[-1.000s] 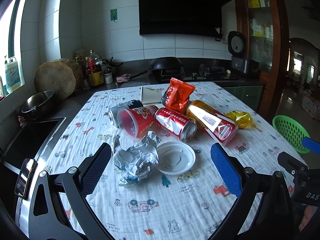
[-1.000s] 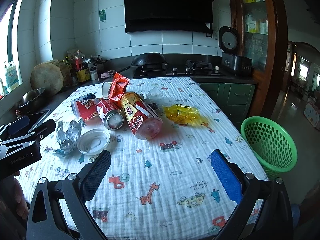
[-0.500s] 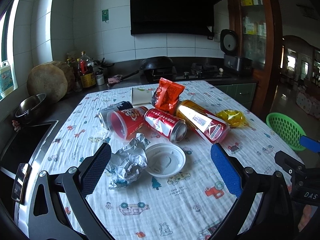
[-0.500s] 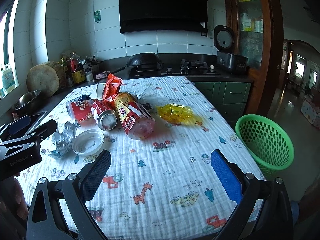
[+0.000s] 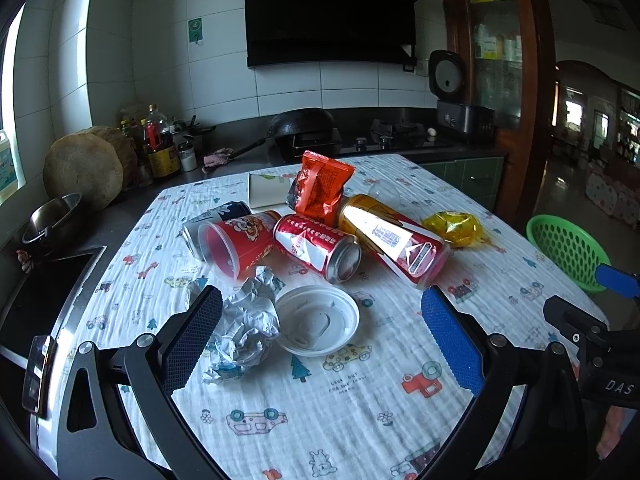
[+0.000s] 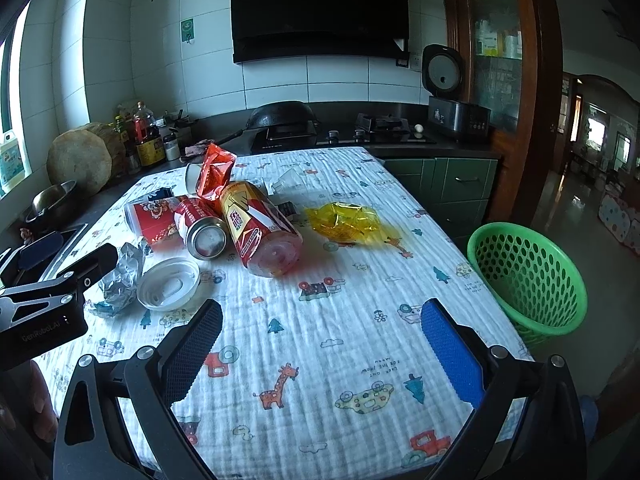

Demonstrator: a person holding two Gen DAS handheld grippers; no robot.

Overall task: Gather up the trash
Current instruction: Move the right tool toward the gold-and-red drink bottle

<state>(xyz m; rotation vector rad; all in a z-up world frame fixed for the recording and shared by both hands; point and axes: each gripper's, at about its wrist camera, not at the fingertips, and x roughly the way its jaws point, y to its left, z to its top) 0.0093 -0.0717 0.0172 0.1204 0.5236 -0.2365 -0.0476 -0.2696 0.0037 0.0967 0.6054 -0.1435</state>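
Note:
Trash lies on the printed tablecloth: crumpled foil, a white plastic lid, a red paper cup, a red can, a red-gold bottle, an orange snack bag and a yellow wrapper. My left gripper is open, its fingers either side of the foil and lid, held nearer than them. My right gripper is open over bare cloth, nothing between its fingers. The bottle and yellow wrapper lie ahead of it.
A green mesh basket stands off the table's right edge. A blue can and a white cup lie behind the pile. A sink and steel bowl are on the left; a wok and stove are behind.
Both views have drifted slightly: the trash pile has shifted a little leftward in each frame and sits a bit lower again in the left wrist view. Both grippers stay open and hold nothing.

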